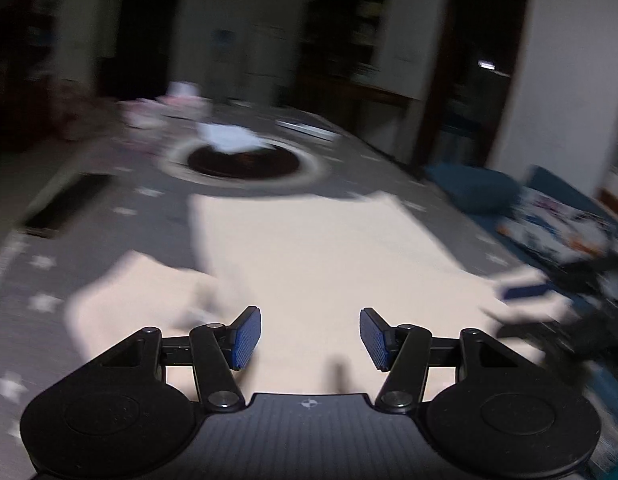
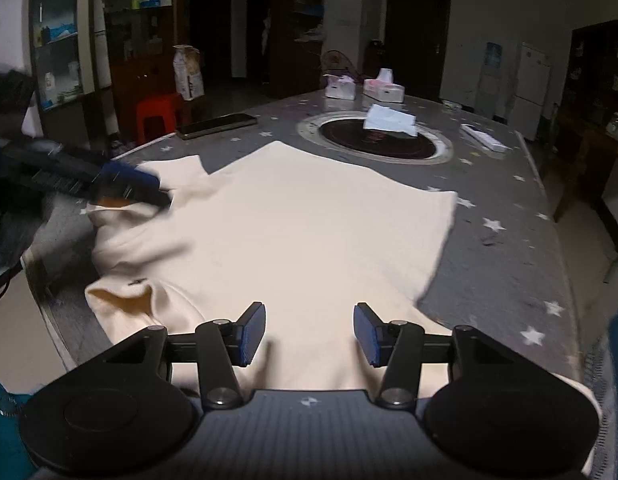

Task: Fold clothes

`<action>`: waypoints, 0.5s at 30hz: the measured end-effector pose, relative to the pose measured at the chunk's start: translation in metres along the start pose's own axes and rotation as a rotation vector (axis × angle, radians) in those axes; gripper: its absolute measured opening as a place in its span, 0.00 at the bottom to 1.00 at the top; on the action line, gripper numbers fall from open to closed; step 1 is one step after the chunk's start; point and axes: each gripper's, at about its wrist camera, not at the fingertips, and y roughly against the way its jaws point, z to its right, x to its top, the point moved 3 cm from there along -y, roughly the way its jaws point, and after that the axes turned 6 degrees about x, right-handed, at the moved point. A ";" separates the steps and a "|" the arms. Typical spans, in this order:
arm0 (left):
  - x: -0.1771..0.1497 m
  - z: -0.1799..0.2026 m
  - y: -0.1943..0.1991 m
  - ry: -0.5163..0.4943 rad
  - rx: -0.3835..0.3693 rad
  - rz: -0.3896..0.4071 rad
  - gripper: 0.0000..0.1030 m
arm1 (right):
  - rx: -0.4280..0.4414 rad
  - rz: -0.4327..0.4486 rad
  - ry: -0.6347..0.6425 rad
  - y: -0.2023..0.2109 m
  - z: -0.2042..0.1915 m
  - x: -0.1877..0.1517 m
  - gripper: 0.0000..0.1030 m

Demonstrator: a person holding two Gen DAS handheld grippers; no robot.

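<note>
a cream-coloured garment (image 2: 309,248) lies spread flat across the near half of a grey, star-printed bench (image 2: 509,216), filling the centre and lower part of the right wrist view. its surface is smooth through the middle, with a straight edge at the right and a pointed corner toward the upper centre. at the left side of the frame the cloth is rumpled, with a folded opening showing a darker tan inside at lower left. in the blurred left wrist view the same garment (image 1: 317,264) is a pale shape in the lower centre.

the right gripper (image 2: 309,334) sits at the bottom centre of its view, its blue pads apart, nothing between them but the cloth below. the left gripper (image 1: 311,338) likewise stands partly open and holds nothing; it also shows at the left edge of the right wrist view (image 2: 121,184), over the rumpled cloth.

beyond the garment, a dark round inset (image 2: 377,140) sits in the bench with a white cloth (image 2: 389,120) on it, and two tissue boxes (image 2: 383,88) stand farther back.
</note>
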 end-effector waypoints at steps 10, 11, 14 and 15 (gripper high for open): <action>0.009 -0.027 -0.060 -0.091 0.170 -0.083 0.35 | 0.038 -0.002 -0.017 -0.022 -0.008 0.003 0.48; 0.006 -0.030 -0.062 -0.088 0.165 -0.094 0.32 | 0.040 -0.004 -0.019 -0.023 -0.008 0.003 0.49; 0.004 -0.031 -0.067 -0.096 0.164 -0.096 0.33 | 0.045 -0.013 -0.023 -0.025 -0.008 0.001 0.49; 0.004 -0.030 -0.068 -0.095 0.165 -0.094 0.34 | 0.045 -0.018 -0.024 -0.027 -0.007 0.000 0.49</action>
